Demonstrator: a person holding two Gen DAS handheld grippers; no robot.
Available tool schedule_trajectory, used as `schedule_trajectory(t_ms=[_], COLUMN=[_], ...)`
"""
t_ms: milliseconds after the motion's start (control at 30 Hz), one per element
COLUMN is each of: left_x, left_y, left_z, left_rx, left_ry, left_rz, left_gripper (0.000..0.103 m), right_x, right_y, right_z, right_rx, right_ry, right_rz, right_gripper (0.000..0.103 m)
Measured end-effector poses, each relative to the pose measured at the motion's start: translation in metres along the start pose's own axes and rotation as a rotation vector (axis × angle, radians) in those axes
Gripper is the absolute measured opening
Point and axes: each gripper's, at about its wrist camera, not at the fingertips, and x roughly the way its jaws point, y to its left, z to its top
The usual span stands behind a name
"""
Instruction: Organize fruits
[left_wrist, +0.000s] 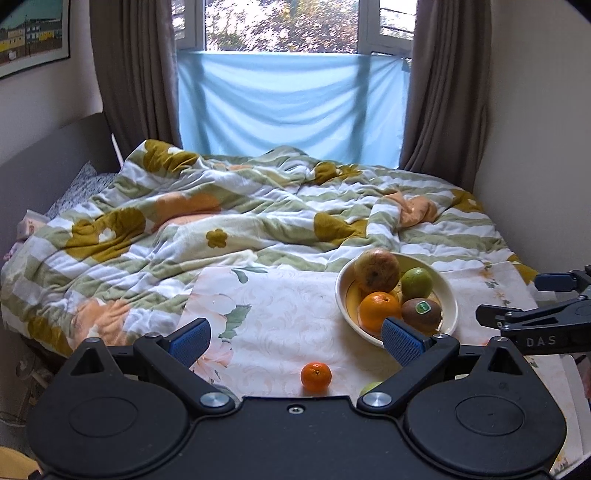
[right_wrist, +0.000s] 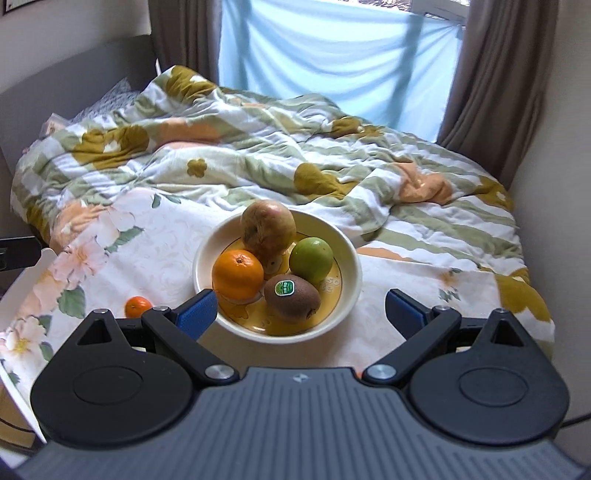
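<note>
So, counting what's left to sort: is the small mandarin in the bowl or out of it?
Out. The small mandarin sits alone on the floral cloth, apart from the bowl and in nobody's fingers.

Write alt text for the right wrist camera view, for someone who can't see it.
A cream bowl on a floral cloth holds an apple, an orange, a green fruit and a stickered kiwi. The right gripper, jaws open and empty, hovers before it; a small tangerine lies left, a rumpled duvet behind.
</note>
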Motion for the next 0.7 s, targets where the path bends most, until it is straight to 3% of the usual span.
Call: schedule_trajectory(t_ms=[267,700], left_x=[-0.021,-0.022], left_y=[0.004,-0.011], left_z=[-0.012,-0.065], left_rx=[0.084,0.149], left_ry=[-0.035,-0.014], left_rz=[-0.081,-0.154], left_gripper=[0.101,0.101], right_x=[-0.051,-0.101], right_y=[0.006,-0.005], right_z=[-0.02,-0.095], right_rx=[0.087,0.219], right_ry=[-0.025,0.002], right_rz=[-0.08,-0.183], right_gripper=[0.103,0.103])
